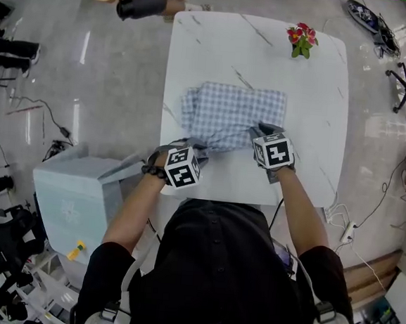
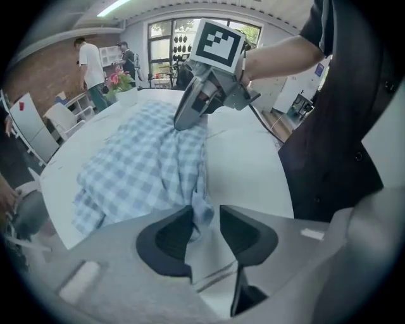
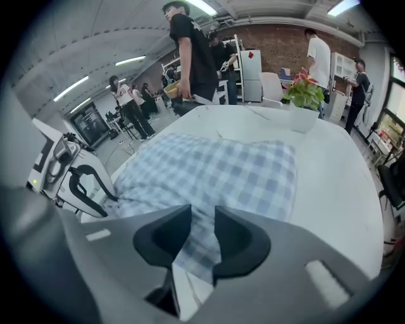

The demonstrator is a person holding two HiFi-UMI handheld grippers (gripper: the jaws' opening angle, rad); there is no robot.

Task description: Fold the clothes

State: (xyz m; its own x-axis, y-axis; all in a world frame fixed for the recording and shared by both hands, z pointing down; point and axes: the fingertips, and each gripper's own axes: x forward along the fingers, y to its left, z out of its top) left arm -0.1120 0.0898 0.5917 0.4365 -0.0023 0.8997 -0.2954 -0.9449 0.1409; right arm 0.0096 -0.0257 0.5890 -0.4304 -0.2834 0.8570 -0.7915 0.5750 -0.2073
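Person's torso [image 1: 222, 265] in a black shirt is closest to the head camera, both forearms reaching out from it. The left gripper [image 1: 198, 150] and right gripper [image 1: 262, 131] are both tipped steeply down at the near hem of the checked garment [image 1: 232, 114].

Key relation: the garment lies straight ahead of both sets of tips on the white table [image 1: 261, 57]. It is already partly folded and its long axis runs crosswise, from one gripper to the other. The left gripper is at the near-left corner and the right gripper at the near-right corner, so neither hand is clearly closer. The rest of the cloth spreads away beyond the tips. Potted flowers [image 1: 302, 41] stand well past the far edge, clear of it.

Left gripper [image 2: 205, 231]: jaws narrowly apart. A hanging corner of the garment [image 2: 139, 171] sits in the gap, against one pad with daylight on the other side, so it is not clamped yet.

Right gripper [image 3: 202, 237]: jaws also narrowly apart, straddling the garment [image 3: 221, 171] hem. Cloth fills the gap, but the pads don't look to be pressing it.

Judgement: this is the pre-grasp for a fold. Next both need to pinch the hem and carry it away from the body over the far half. Risk: the left side catches only that loose corner layer.
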